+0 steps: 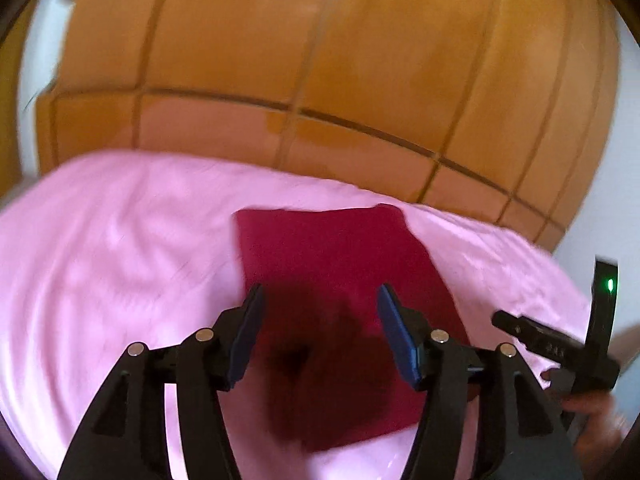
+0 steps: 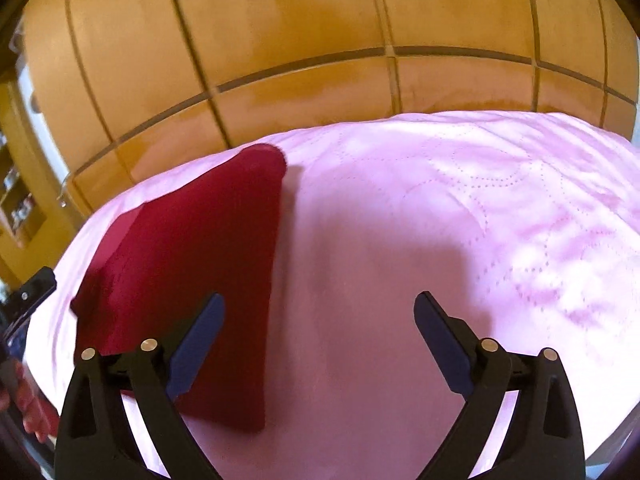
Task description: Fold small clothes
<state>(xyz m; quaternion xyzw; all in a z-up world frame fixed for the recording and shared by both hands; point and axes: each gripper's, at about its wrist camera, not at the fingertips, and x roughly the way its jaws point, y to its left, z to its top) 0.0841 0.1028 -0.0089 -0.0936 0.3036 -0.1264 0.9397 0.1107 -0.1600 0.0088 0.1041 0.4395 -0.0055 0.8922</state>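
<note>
Garment (image 1: 340, 276) (dark red, folded flat) lay on the pink bedspread (image 1: 120, 240), just ahead of and beneath the left gripper (image 1: 320, 308), whose fingers stood partly apart with nothing clamped. Right gripper (image 2: 320, 316) was spread wide and empty, the garment under its left finger (image 2: 200, 340).

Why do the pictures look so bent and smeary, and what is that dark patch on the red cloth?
Left wrist view: motion blur smears the pink bedcover, and the dark patch on the red cloth looks like a shadow under the left gripper. Right wrist view: sharper; the lens bows the wooden wardrobe, and a shadow lies on the bedcover.
</note>
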